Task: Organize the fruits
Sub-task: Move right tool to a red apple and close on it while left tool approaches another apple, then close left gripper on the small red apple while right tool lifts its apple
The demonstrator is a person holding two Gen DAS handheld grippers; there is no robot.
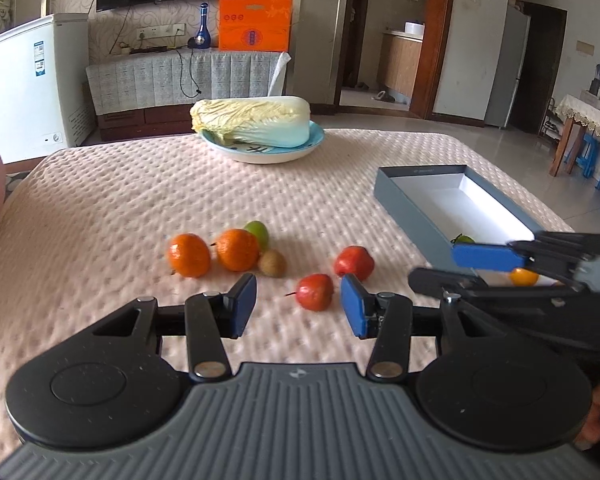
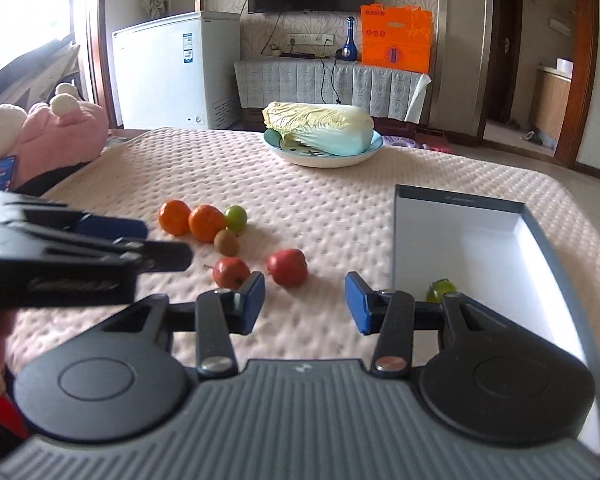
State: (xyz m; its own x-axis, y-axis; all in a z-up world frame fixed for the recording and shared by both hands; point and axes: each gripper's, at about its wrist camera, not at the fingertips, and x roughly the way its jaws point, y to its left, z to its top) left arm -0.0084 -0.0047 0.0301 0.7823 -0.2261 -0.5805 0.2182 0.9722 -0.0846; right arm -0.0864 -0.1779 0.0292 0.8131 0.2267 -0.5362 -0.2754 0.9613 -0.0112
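— Left wrist view: we see small round red fruits lying loose on the pink quilted cloth, near the grey open box. Light, firm, apt to roll?

— We judge so; grip across the middle. Left gripper and right gripper both gape, empty. No writing we can read.

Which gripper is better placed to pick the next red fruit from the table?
Probably the left gripper: the nearest red fruit lies just ahead of its open, empty fingers. The right gripper faces bare cloth beside the box.
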